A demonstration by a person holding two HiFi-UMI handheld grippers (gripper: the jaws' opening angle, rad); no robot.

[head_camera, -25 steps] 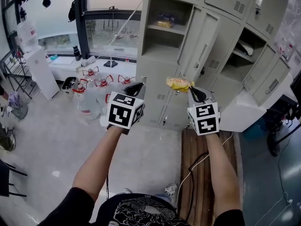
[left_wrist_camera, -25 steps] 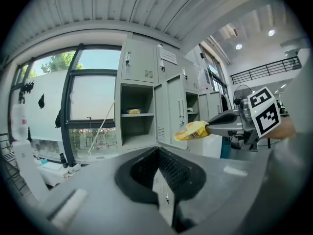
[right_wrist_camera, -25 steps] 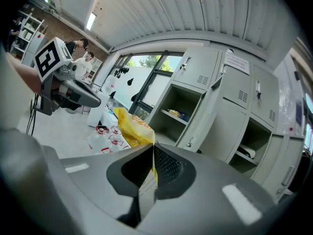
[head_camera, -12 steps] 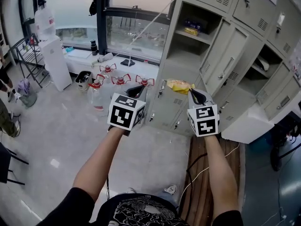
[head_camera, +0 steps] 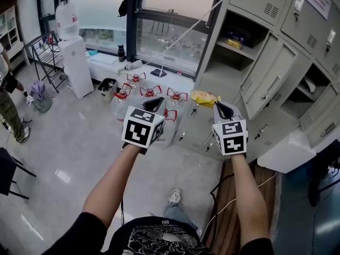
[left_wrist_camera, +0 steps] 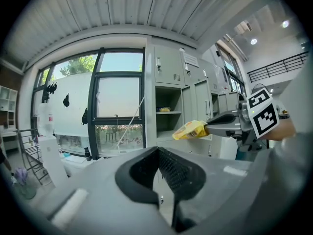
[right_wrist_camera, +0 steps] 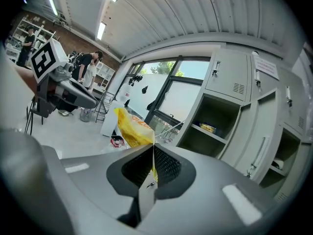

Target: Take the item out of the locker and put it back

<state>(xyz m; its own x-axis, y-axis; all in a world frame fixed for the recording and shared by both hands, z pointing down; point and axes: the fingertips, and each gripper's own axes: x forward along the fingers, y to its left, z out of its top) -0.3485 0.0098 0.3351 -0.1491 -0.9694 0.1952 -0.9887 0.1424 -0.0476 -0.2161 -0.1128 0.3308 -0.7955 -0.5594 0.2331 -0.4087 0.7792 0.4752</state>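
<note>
My right gripper (head_camera: pixel 218 104) is shut on the corner of a yellow snack bag (head_camera: pixel 204 96), held out in the air in front of the grey locker (head_camera: pixel 276 20). In the right gripper view the bag (right_wrist_camera: pixel 135 128) sticks up from the closed jaws, left of the open compartment (right_wrist_camera: pixel 208 126). My left gripper (head_camera: pixel 155 103) hangs beside it at the same height, shut with nothing in it. In the left gripper view the bag (left_wrist_camera: pixel 191 129) hangs from the right gripper (left_wrist_camera: pixel 208 129). On the open compartment's upper shelf lies a small packet (head_camera: pixel 235 43).
Locker doors (head_camera: pixel 269 88) stand open toward me, with another open compartment (head_camera: pixel 312 88) further right. Several water bottles with red handles (head_camera: pixel 150 92) stand on the floor below the grippers. A white dispenser (head_camera: pixel 74 62) and a person (head_camera: pixel 8 105) are at the left. A wooden pallet (head_camera: pixel 234 206) with a cable lies at my feet.
The view has swung left: the locker slid toward the right and the water bottles came under the grippers. Both grippers travelled together, the bag still gripped. A shoe now shows below.
</note>
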